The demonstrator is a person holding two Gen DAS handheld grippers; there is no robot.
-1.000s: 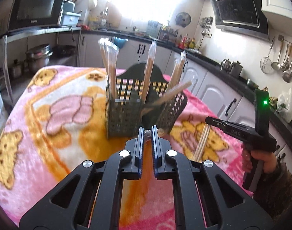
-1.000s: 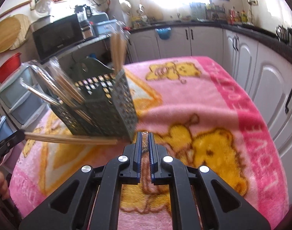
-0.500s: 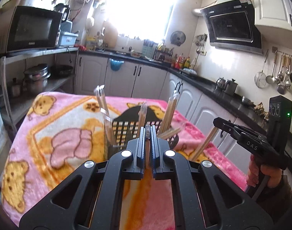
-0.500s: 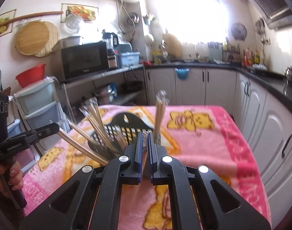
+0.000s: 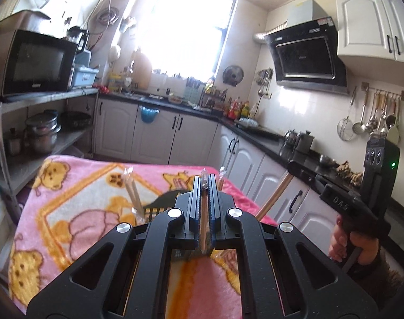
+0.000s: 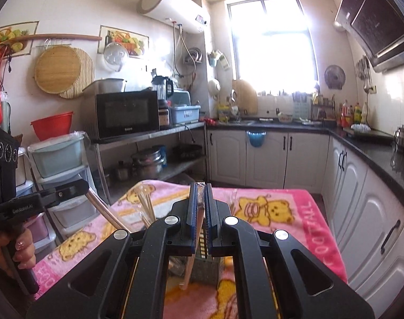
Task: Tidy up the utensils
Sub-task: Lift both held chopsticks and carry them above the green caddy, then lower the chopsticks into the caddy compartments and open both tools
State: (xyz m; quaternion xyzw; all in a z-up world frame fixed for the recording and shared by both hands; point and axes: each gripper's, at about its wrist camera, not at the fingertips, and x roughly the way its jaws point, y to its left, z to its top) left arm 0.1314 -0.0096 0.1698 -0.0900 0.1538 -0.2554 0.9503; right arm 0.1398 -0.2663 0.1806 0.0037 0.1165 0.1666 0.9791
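Note:
A dark mesh utensil basket [image 5: 162,202] [image 6: 202,276] stands on the pink bear blanket [image 5: 69,199], mostly hidden behind my fingers. Several wrapped chopstick pairs [image 5: 132,194] [image 6: 146,204] stick up from it. My left gripper [image 5: 204,179] is shut on one wrapped chopstick pair [image 5: 203,228], held above the basket; the right wrist view shows that left gripper [image 6: 83,186] at the left with its pair [image 6: 106,212] slanting down. My right gripper [image 6: 200,186] is shut on another wrapped pair [image 6: 199,220], and in the left wrist view the right gripper [image 5: 292,166] holds this pair [image 5: 272,199] at the right.
White cabinets under a black counter [image 5: 255,130] run along the right and back. A metal shelf with a microwave [image 6: 124,114] and pots stands at the left, with plastic drawers [image 6: 61,164] beside it. The blanket-covered table [image 6: 281,212] ends close to the cabinets.
Both grippers have risen, each still shut on its chopstick pair. The views tilted up, so the basket has sunk behind the fingers and more of the kitchen shows.

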